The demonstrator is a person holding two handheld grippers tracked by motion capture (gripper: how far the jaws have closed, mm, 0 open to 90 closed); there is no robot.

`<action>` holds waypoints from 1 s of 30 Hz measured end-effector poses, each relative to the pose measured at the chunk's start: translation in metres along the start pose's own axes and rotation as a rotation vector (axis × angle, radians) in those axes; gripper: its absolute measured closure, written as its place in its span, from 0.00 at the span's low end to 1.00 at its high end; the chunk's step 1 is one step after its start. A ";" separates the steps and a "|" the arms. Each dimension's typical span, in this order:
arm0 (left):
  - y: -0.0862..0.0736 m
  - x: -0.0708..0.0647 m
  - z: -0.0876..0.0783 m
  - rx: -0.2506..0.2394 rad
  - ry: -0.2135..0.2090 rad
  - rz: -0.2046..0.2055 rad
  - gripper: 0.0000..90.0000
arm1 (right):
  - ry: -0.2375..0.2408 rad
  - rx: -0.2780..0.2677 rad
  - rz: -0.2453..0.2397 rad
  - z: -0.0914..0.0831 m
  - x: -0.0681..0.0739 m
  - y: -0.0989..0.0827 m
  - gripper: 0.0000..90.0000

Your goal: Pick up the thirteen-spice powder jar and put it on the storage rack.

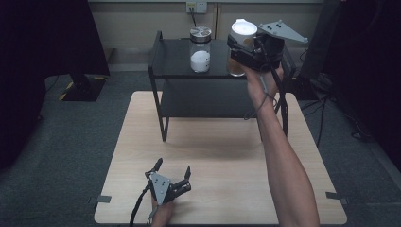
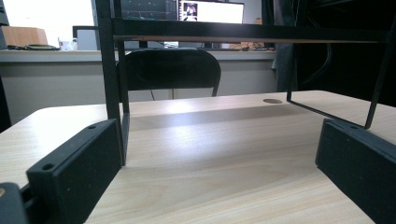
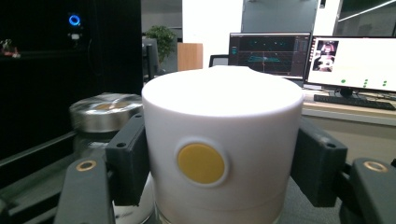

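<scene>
High view: a white-lidded jar [image 1: 240, 47] is clamped at its lid by the right gripper [image 1: 246, 51] above the black shelf [image 1: 175, 56], near a metal-lidded jar [image 1: 200, 49]. The left gripper [image 1: 173, 171] is held wide apart, empty, on the table [image 1: 222, 156].

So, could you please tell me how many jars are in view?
2: a glass jar with a silver metal lid stands on the black metal shelf, and a white-lidded jar with brown contents is beside it, clamped in the right gripper.
</scene>
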State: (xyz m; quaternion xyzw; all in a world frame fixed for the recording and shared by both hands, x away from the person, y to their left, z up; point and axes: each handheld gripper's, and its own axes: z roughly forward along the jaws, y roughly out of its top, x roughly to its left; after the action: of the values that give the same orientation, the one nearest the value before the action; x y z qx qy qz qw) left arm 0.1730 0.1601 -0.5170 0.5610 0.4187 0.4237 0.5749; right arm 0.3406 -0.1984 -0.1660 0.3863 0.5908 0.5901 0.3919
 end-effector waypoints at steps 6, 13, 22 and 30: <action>0.000 0.000 0.000 0.000 0.000 -0.001 0.00 | -0.021 -0.017 -0.007 0.012 0.003 -0.003 0.33; 0.000 0.000 0.000 0.000 0.000 0.000 0.00 | -0.021 -0.005 -0.009 0.022 0.003 -0.008 0.33; 0.000 0.000 0.000 0.000 0.000 -0.001 0.00 | -0.007 0.022 -0.010 0.025 0.000 -0.002 0.33; 0.000 0.000 0.000 0.000 0.001 0.000 0.00 | 0.006 0.033 0.025 0.027 -0.003 -0.002 0.15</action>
State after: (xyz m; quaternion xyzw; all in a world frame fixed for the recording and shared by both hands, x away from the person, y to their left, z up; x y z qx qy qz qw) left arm 0.1730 0.1600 -0.5170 0.5608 0.4189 0.4238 0.5748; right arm 0.3669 -0.1907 -0.1682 0.3980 0.5967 0.5864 0.3764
